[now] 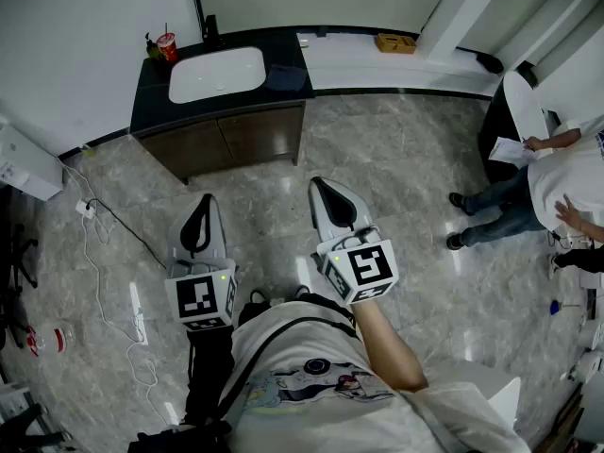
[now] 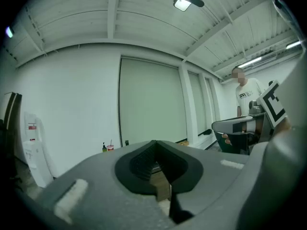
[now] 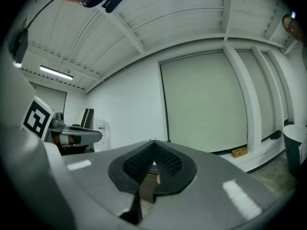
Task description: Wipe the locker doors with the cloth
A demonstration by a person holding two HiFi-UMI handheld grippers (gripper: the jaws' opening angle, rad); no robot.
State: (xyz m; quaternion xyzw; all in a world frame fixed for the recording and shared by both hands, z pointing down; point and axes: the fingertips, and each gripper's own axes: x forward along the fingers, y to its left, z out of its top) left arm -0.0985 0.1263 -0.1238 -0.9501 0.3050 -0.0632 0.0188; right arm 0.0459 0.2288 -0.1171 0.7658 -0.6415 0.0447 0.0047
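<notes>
No locker doors show in any view. A dark bluish patch point(image 1: 286, 76) lies on the black counter beside the basin; I cannot tell whether it is a cloth. My left gripper point(image 1: 202, 202) and right gripper point(image 1: 318, 185) are held side by side over the marble floor, pointing toward the sink cabinet. Both have their jaws closed together with nothing between them. In the left gripper view the left gripper point(image 2: 154, 143) points at a white wall and a pale panel. The right gripper point(image 3: 153, 143) faces the same wall in the right gripper view.
A black counter point(image 1: 151, 88) with a white basin point(image 1: 217, 73), a red cup point(image 1: 167, 45) and a small bottle stands ahead. A cardboard box point(image 1: 395, 42) sits on the white ledge. A person point(image 1: 557, 173) stands at the right. A white cable point(image 1: 104, 253) runs over the floor at the left.
</notes>
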